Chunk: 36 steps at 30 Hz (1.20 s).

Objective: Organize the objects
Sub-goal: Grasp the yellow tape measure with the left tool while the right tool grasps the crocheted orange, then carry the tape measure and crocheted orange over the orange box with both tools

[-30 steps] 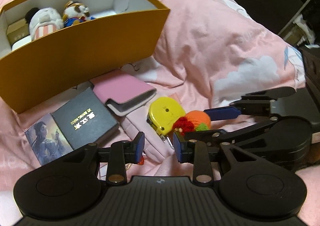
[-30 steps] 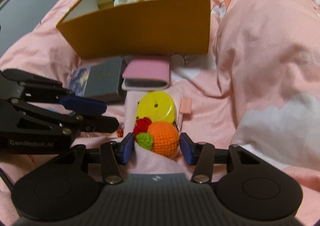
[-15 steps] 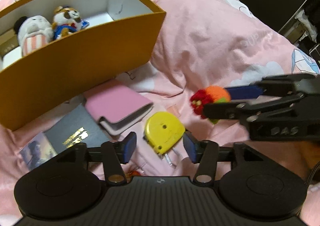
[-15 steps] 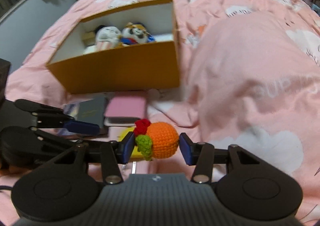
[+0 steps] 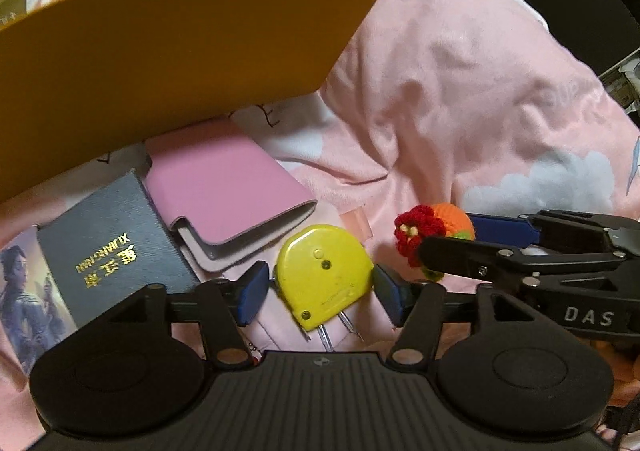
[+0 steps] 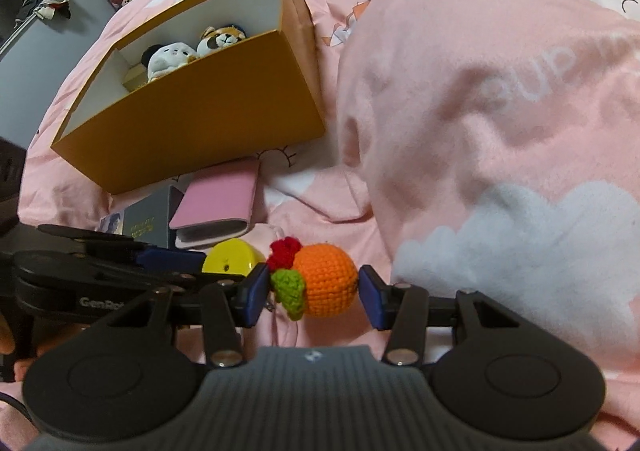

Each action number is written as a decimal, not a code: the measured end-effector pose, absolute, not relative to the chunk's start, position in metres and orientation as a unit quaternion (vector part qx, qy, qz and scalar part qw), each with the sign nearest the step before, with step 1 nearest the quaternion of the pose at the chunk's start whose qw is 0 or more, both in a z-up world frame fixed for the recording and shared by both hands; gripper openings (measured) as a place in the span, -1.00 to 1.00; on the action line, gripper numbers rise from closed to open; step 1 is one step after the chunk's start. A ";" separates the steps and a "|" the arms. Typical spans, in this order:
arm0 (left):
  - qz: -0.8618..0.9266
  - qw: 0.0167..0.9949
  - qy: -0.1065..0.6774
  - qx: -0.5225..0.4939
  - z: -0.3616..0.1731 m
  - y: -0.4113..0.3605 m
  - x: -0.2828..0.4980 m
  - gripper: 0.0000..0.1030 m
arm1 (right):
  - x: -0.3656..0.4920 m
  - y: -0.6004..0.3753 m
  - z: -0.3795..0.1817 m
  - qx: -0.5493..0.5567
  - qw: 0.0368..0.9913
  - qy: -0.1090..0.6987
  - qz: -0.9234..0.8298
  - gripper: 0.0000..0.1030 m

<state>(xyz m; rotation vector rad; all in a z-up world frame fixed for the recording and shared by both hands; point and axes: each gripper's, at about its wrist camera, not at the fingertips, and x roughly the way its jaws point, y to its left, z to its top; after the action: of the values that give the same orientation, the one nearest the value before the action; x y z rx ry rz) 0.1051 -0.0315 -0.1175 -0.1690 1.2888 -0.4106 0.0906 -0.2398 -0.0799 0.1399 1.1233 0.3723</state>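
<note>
My right gripper is shut on a crocheted orange ball with a red flower and green leaf, held above the bed; the ball also shows in the left wrist view. My left gripper is open, its fingers either side of a yellow tape measure lying on a pink cloth. The tape measure shows in the right wrist view. An open orange box holds two plush toys and a small carton.
A pink wallet, a dark booklet and a picture card lie in front of the orange box. A raised hump of pink duvet fills the right side.
The right gripper has lifted the crocheted ball off the bed. The left gripper has opened wider and moved forward around the tape measure, closer to the box.
</note>
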 end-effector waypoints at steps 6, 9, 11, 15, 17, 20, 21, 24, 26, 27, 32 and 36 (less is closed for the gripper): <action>-0.191 0.777 0.594 -0.085 -0.120 -0.032 0.104 0.29 | 0.091 -0.241 -0.086 0.072 0.824 0.534 0.175 -0.01; -0.186 0.787 0.584 -0.077 -0.115 -0.032 0.101 -0.25 | 0.092 -0.241 -0.086 0.074 0.823 0.534 0.176 -0.01; -0.185 0.791 0.577 -0.081 -0.111 -0.029 0.101 -0.39 | 0.092 -0.241 -0.086 0.074 0.824 0.534 0.176 -0.01; -0.188 0.796 0.572 -0.066 -0.108 -0.029 0.099 -0.43 | 0.091 -0.240 -0.085 0.073 0.824 0.534 0.176 -0.01; -0.199 0.798 0.567 -0.036 -0.105 -0.038 0.096 -0.26 | 0.091 -0.239 -0.084 0.071 0.824 0.534 0.177 -0.01; -0.224 0.803 0.552 0.024 -0.101 -0.052 0.089 0.03 | 0.090 -0.239 -0.084 0.069 0.824 0.534 0.176 -0.01; -0.232 0.803 0.546 0.048 -0.100 -0.057 0.087 0.08 | 0.090 -0.241 -0.084 0.072 0.824 0.534 0.172 -0.01; -0.252 0.802 0.531 0.110 -0.098 -0.066 0.079 0.23 | 0.091 -0.243 -0.085 0.081 0.822 0.537 0.172 -0.01; -0.263 0.797 0.523 0.150 -0.101 -0.072 0.076 0.25 | 0.091 -0.243 -0.086 0.080 0.822 0.537 0.173 -0.01; -0.266 0.795 0.520 0.164 -0.103 -0.074 0.075 0.27 | 0.091 -0.243 -0.086 0.079 0.821 0.538 0.173 -0.01; -0.285 0.797 0.492 0.202 -0.115 -0.080 0.071 0.28 | 0.091 -0.243 -0.087 0.084 0.820 0.540 0.174 -0.01; -0.295 0.803 0.485 0.185 -0.118 -0.077 0.070 0.15 | 0.091 -0.243 -0.088 0.087 0.817 0.542 0.174 -0.01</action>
<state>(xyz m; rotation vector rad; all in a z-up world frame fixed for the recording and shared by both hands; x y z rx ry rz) 0.0705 -0.0768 -0.1184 0.3962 1.0385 -0.6315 0.0905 -0.2425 -0.0885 0.1844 1.1558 0.3708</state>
